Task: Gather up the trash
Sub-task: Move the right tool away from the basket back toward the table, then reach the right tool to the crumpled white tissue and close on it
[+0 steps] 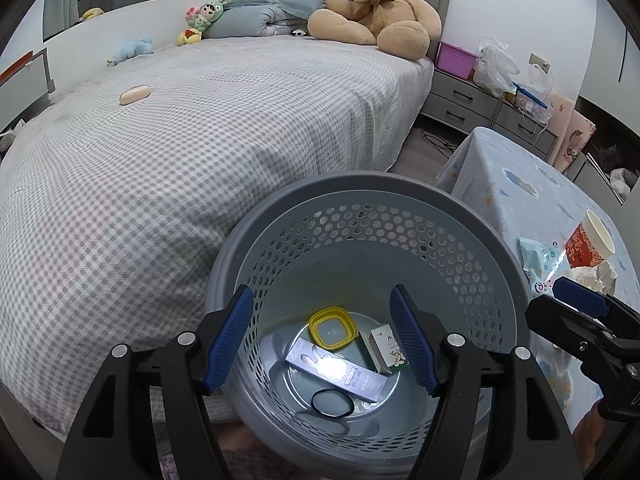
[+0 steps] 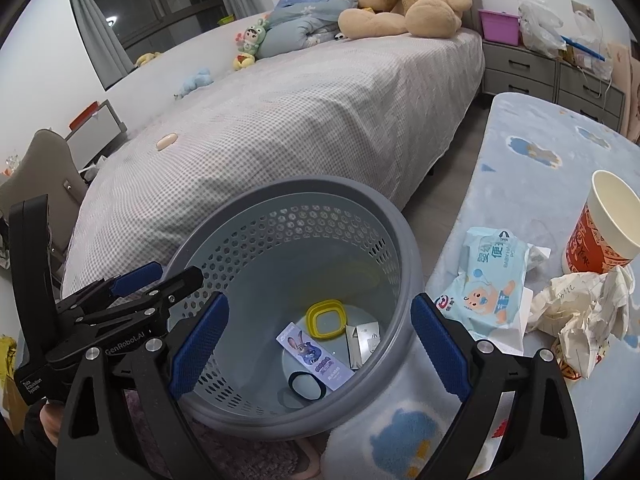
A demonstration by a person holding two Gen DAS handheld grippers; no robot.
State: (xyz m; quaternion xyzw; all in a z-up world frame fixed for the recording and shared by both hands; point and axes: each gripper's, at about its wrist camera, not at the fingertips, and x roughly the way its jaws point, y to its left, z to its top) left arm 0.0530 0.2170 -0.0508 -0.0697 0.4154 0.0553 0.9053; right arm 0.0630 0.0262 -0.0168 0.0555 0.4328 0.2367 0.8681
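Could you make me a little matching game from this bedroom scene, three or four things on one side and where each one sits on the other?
Things:
1. yellow lid
2. teddy bear
3. paper cup
4. crumpled paper

Places:
A. on the bed, at its head
B. at the bottom of the grey basket
C. lying on the blue-covered table, in front of the cup
D. standing upright on the blue-covered table

Pairs: 1-B, 2-A, 3-D, 4-C

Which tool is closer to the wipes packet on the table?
The right tool. It sits just left of the wipes packet, over the basket's table side. The left tool is farther left, open over the basket's middle.
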